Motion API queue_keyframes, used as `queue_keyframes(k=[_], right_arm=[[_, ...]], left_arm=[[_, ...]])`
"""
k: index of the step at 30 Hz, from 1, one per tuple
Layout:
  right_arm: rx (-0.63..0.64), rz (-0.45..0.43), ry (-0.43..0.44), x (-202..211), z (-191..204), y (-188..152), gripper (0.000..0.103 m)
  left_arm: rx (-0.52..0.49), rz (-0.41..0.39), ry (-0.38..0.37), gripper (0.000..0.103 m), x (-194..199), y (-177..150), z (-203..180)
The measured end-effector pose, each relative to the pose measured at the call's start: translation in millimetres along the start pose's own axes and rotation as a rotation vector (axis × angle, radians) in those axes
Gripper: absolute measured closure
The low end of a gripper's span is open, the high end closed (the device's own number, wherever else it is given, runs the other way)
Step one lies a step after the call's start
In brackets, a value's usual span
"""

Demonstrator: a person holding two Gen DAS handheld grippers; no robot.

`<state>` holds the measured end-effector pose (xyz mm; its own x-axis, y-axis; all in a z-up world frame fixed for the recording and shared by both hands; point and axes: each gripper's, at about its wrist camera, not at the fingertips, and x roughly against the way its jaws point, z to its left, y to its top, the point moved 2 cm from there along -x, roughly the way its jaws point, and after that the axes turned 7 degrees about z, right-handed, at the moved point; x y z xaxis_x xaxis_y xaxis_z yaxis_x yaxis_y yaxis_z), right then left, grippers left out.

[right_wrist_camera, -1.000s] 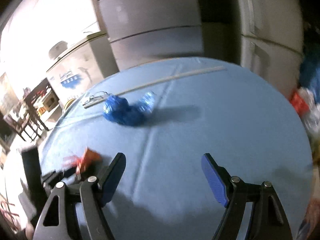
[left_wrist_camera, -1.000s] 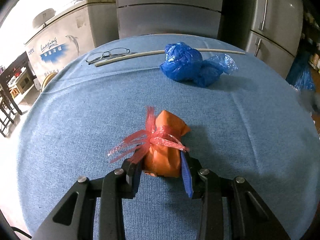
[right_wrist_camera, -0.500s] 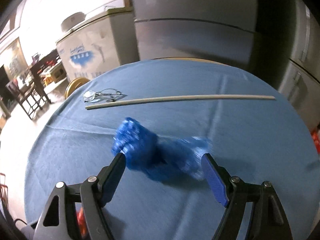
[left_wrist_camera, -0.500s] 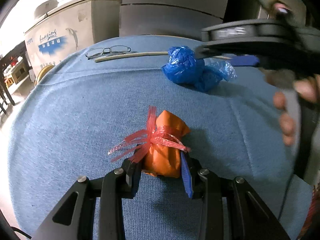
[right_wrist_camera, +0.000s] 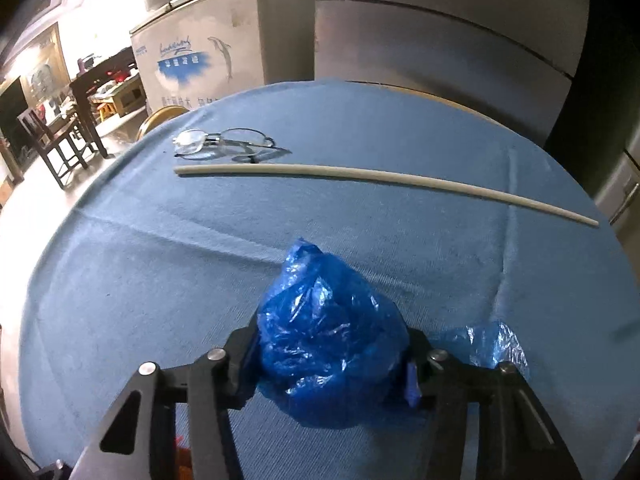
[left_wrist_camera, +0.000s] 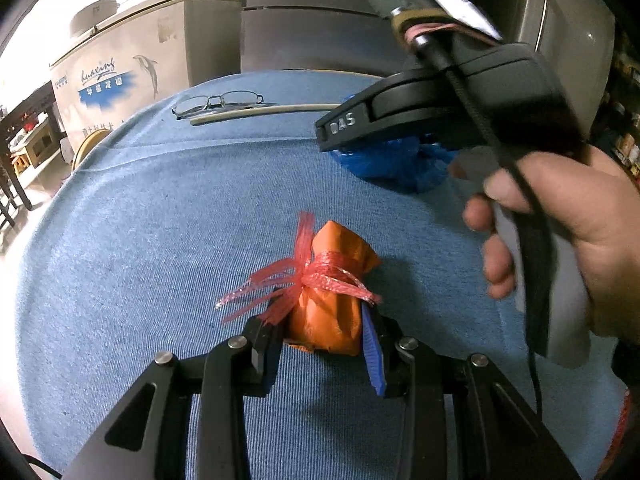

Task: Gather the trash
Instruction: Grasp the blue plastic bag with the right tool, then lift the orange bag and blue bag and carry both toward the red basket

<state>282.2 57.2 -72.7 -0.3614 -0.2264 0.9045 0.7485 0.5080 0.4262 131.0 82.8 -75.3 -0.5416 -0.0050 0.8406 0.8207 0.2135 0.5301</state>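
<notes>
Left tongs (left_wrist_camera: 324, 344) clenched on orange bundle (left_wrist_camera: 332, 300), low centre of the left wrist frame, resting on blue-clothed counter (left_wrist_camera: 160, 240). Right tongs (right_wrist_camera: 332, 364), gripped by a hand (left_wrist_camera: 568, 240) at right, closing around blue plastic bag (right_wrist_camera: 328, 340), pads pressing it. Glasses (right_wrist_camera: 224, 142) and pale stick (right_wrist_camera: 360, 178) above, untouched.

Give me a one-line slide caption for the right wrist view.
Right gripper closing around a crumpled blue plastic bag on the blue tablecloth; glasses and a pale stick lie beyond.
</notes>
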Motion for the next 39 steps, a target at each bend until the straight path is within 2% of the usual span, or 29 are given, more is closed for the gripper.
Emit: queue_keyframes(k=[5,11,16,19,22,29,39], right_arm=[[-0.106,-0.056,0.030,36.5,-26.5,-28.5,0.046],[-0.242,-0.095,0.066,83.9,-58.0,-89.2,0.046],[-0.308,-0.108,0.093,106.9,-62.6,-135.9,0.046],[-0.341,-0.114,0.114,115.5,-61.4,-157.9,0.046],[-0.371,-0.122,0.138,122.0,-59.7,-176.0,0.046],[-0.408,-0.137,0.156,133.3,-57.9,-205.7,0.046],[-0.473,-0.167,0.132,155.5,-76.5,-243.7,0.046]], left_arm=[[0.002,0.000,-0.002,0.067,2.6,-1.1,-1.9],[0.003,0.000,-0.002,0.067,3.9,-1.6,-1.6],[0.003,-0.001,0.005,0.067,5.1,-1.6,-1.4],[-0.009,-0.006,0.050,0.067,7.6,-3.0,-5.1],[-0.013,-0.024,0.035,0.067,22.8,-9.0,-10.5],[-0.075,-0.126,0.014,0.067,78.2,-26.2,-35.2],[-0.003,-0.172,0.019,0.067,117.1,-36.1,-22.3]])
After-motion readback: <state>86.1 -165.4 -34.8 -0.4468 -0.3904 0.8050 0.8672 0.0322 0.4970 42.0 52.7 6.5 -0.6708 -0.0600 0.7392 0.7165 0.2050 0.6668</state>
